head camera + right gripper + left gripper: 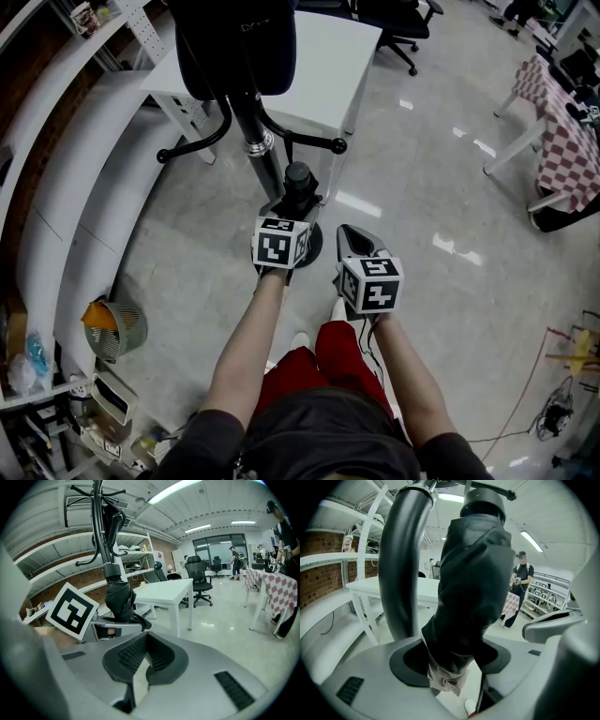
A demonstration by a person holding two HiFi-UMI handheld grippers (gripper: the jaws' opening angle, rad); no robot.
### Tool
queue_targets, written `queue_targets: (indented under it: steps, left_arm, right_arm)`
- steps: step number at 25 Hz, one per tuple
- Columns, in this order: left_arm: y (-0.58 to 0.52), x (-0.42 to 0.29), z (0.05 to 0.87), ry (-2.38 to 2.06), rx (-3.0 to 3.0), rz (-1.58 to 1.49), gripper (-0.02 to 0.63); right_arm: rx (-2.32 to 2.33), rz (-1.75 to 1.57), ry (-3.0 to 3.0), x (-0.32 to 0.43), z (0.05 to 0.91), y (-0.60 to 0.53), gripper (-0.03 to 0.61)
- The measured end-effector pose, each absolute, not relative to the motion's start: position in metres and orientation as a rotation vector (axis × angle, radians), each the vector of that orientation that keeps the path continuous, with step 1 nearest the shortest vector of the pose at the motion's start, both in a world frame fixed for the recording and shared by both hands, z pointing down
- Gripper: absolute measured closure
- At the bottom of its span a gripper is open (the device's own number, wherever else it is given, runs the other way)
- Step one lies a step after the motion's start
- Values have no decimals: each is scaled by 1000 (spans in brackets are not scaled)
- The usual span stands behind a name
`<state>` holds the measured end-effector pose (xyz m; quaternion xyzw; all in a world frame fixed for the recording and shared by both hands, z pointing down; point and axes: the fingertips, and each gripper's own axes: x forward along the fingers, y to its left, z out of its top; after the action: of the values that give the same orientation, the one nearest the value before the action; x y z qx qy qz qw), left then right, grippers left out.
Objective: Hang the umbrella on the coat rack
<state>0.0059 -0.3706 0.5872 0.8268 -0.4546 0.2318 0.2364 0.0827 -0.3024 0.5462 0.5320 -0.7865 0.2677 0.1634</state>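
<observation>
The folded black umbrella (298,183) hangs upright beside the coat rack's black pole (246,117). In the left gripper view the umbrella (473,588) fills the middle, its top up by a hook and the pole (398,573) to its left. My left gripper (294,206) is at its lower end. The jaws of the left gripper (452,667) stand wide, with the umbrella's tip and pale strap between them and no clear squeeze. My right gripper (347,231) hovers just right of it. The right gripper (140,644) is shut on nothing, with the umbrella (119,599) ahead to the left.
A black garment (239,42) hangs on the rack above a white table (328,56). The rack's round base (317,246) sits under my left gripper. A checkered table (562,131) stands at the right and a small fan (117,328) at the left. A person (520,588) stands far off.
</observation>
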Motion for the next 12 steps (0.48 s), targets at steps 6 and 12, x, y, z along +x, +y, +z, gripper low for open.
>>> queue_targets:
  steps: [6,12]
  left_arm:
    - [-368,3,587,-1243,2267,645,364]
    - [-370,-1,585,-1264,2267,639,322]
  right_arm:
    - [1524,759,-2235,83,546,-301,561]
    - [1526,758,-2237,82,545,-299,561]
